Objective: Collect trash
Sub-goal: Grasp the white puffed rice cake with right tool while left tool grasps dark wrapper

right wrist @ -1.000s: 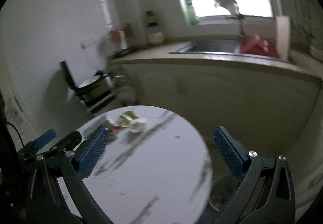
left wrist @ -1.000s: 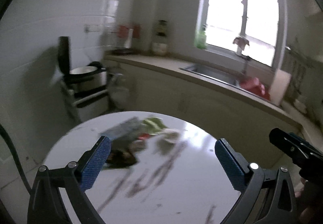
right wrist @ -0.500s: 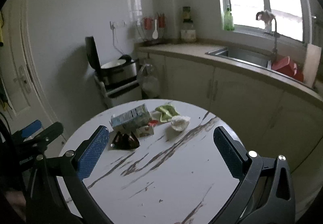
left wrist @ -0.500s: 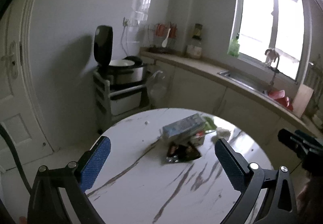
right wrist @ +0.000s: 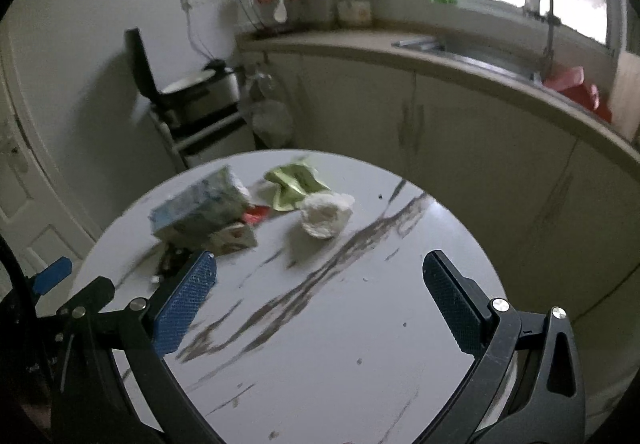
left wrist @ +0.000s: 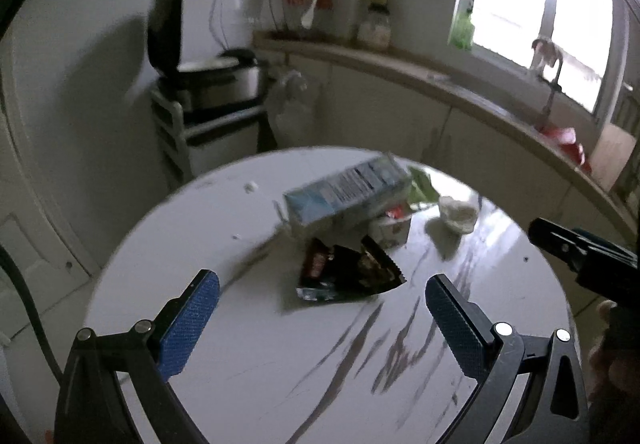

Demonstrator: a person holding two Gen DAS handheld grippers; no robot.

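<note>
Trash lies in a heap on a round white marble table (left wrist: pixel 280 344) (right wrist: pixel 340 324). A pale blue carton (left wrist: pixel 344 192) (right wrist: pixel 200 204) rests on its side over a small white box (left wrist: pixel 390 230) (right wrist: pixel 234 236). A dark foil wrapper (left wrist: pixel 346 276) lies nearest my left gripper (left wrist: pixel 320 304), which is open and hovers just short of it. A green wrapper (right wrist: pixel 294 184) (left wrist: pixel 420 186) and a crumpled white tissue (right wrist: pixel 324 214) (left wrist: pixel 458 212) lie farther back. My right gripper (right wrist: pixel 320 292) is open above the table, short of the tissue.
A rice cooker (left wrist: pixel 212 76) with its lid up stands on a white cart against the wall. A plastic bag (right wrist: pixel 272 116) hangs by the cabinets. Behind runs a counter with a sink (right wrist: pixel 472 48) under the window. A white door (right wrist: pixel 24 204) is at the left.
Both grippers have swung down and closer to the table; the trash heap now looms larger and sits between the left gripper's fingers' line. Both stay open.
</note>
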